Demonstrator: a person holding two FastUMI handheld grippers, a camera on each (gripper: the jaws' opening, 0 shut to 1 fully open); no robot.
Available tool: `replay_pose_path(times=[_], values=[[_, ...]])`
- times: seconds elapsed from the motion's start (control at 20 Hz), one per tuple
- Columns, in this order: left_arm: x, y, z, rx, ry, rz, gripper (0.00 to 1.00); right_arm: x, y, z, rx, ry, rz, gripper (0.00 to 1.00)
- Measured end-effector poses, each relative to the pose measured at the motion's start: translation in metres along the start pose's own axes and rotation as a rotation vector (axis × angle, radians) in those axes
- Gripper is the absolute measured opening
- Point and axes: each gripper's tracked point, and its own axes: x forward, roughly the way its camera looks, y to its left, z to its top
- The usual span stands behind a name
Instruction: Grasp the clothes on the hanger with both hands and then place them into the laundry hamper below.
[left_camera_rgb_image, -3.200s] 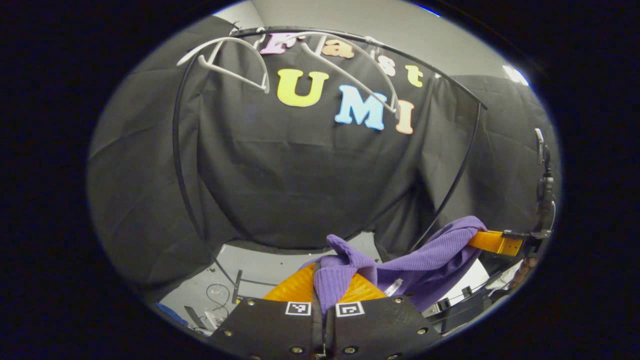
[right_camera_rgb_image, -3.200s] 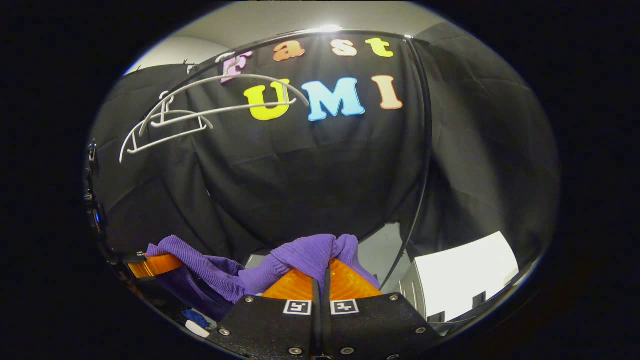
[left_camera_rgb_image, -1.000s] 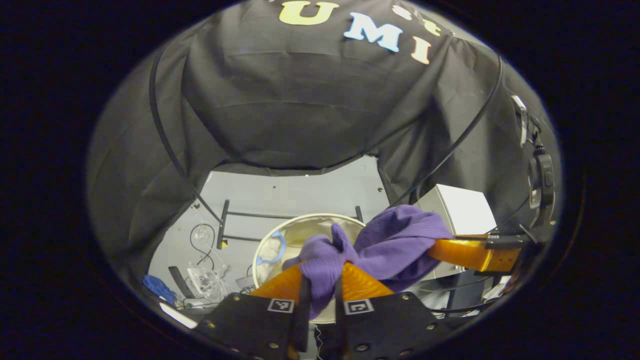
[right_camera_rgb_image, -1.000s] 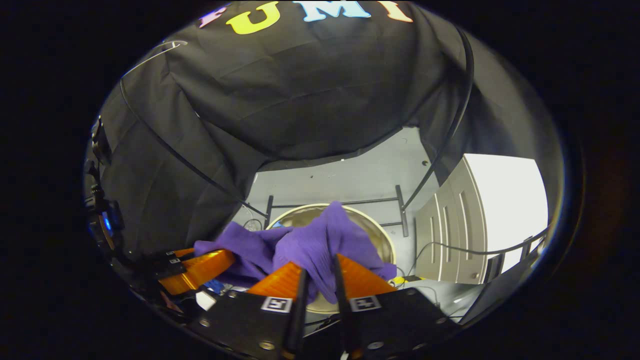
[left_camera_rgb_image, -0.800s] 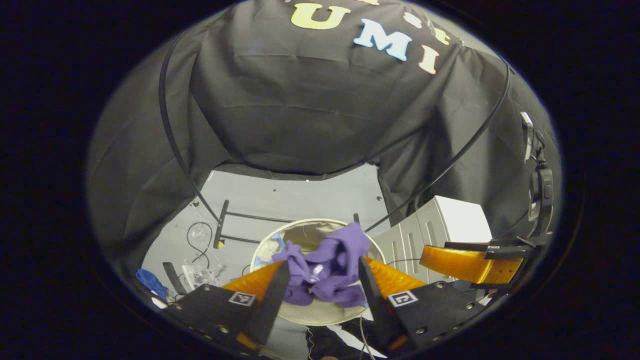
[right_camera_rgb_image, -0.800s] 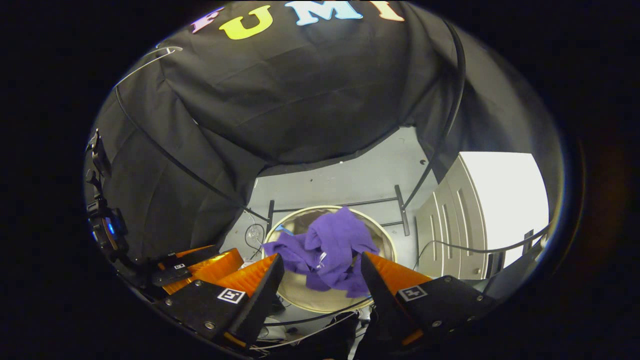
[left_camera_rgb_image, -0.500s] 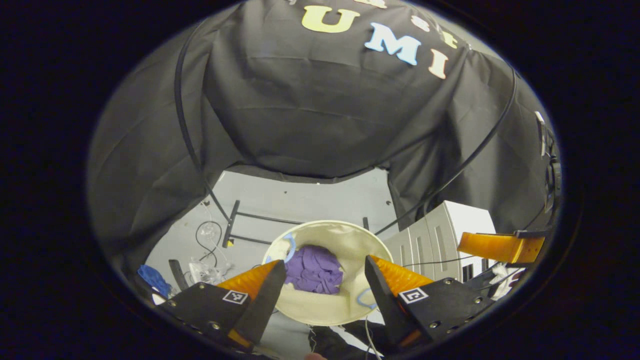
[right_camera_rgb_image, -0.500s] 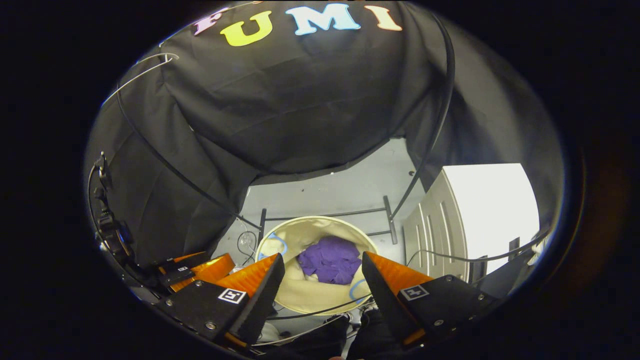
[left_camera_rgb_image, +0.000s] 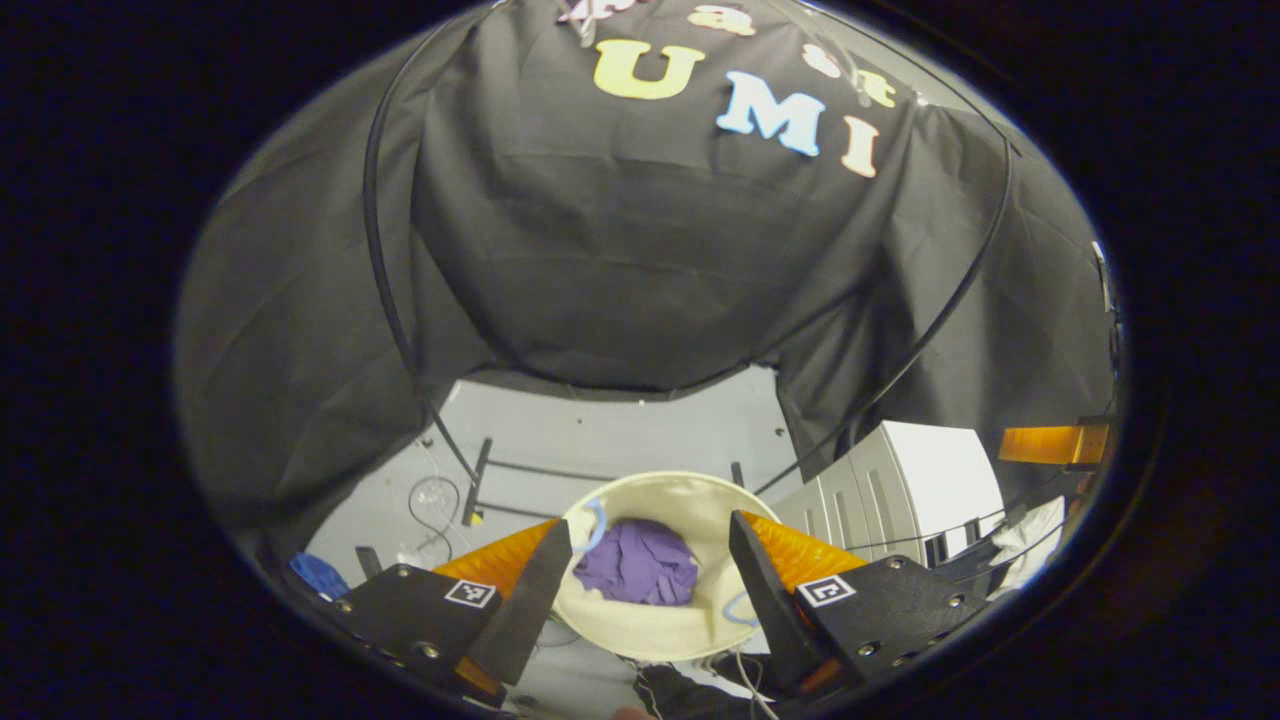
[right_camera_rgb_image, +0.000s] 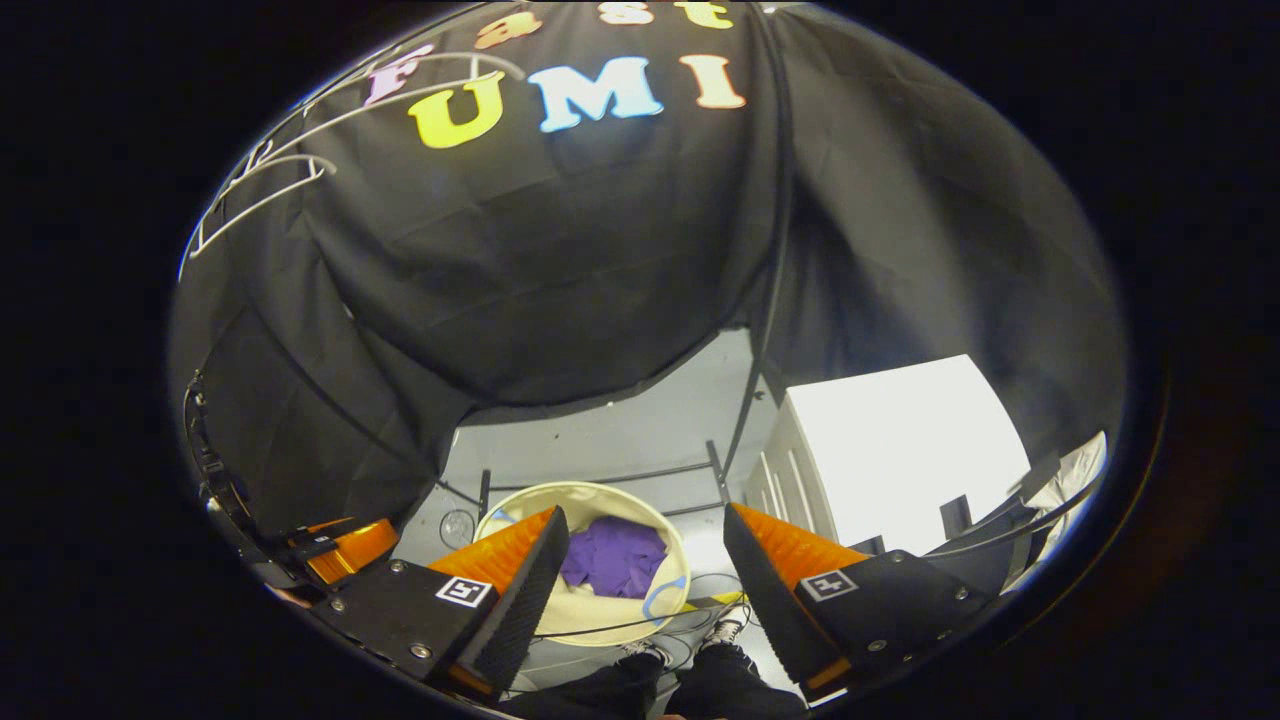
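And it's down! The purple clothes (left_camera_rgb_image: 638, 562) have dropped free and now lie crumpled inside the laundry hamper (left_camera_rgb_image: 640, 628). The left hand-held gripper (left_camera_rgb_image: 640, 540) and right hand-held gripper (right_camera_rgb_image: 640, 528) both hang wide open and empty above it, lifting away; the task looks done.

In the left gripper view, the left gripper (left_camera_rgb_image: 645, 580) hung above the laundry hamper (left_camera_rgb_image: 650, 630) with its fingers spread wide and nothing between them. A crumpled purple garment (left_camera_rgb_image: 637, 563) lay inside the round cream hamper, framed by the two fingers. The hamper stood on the grey floor (left_camera_rgb_image: 620, 440), near a white cabinet (left_camera_rgb_image: 915, 480) to its right. Part of the right gripper (left_camera_rgb_image: 1055, 444) showed at the far right edge, well apart from the hamper.
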Motion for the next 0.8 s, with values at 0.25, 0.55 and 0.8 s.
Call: replay_pose_path(times=[0.25, 0.55, 0.8], values=[[-0.051, -0.020, 0.112, 0.095, -0.280, 0.081, 0.92, -0.036, -0.045, 0.061, 0.028, -0.198, -0.069, 0.96], [-0.152, -0.071, 0.228, 0.027, -0.564, 0.065, 0.98, -0.114, -0.095, 0.162, 0.053, -0.563, -0.104, 0.91], [-0.248, -0.111, 0.294, -0.035, -0.763, 0.034, 0.97, -0.178, -0.149, 0.217, 0.003, -0.743, -0.147, 0.95]])
